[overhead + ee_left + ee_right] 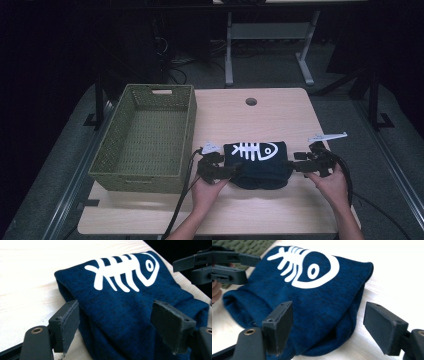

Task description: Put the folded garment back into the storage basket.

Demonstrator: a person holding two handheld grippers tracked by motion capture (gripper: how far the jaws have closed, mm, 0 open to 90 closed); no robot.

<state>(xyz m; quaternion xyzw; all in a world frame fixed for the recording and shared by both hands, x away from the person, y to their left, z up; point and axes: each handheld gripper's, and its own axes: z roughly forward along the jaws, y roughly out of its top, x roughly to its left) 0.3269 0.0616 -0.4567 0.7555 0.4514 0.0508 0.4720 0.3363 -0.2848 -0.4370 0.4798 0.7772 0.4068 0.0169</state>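
Both grippers are at the folded navy garment (260, 164) now, one on each end. It lies flat on the wooden table (280, 112), long axis running from the left gripper (231, 171) across to the right gripper (292, 166), just to the right of the green woven basket (150, 137).

The white fish skeleton print (256, 150) follows that same line: tail fin toward the left gripper, head and eye toward the right one (clearest in the high view).

In the left gripper view the jaws stand wide apart, the rolled near edge of the cloth (130, 322) sitting between them, no pad pressing on it. The left gripper (125, 332) is released, nothing clamped.

Same story in the right gripper view: the right gripper (334, 332) straddles the bulging folded end of the garment (312, 305), jaws spread, fabric between them but not pinched. The fish head points toward this gripper, the tail away toward the other one, whose black jaws show beyond the cloth's far end.
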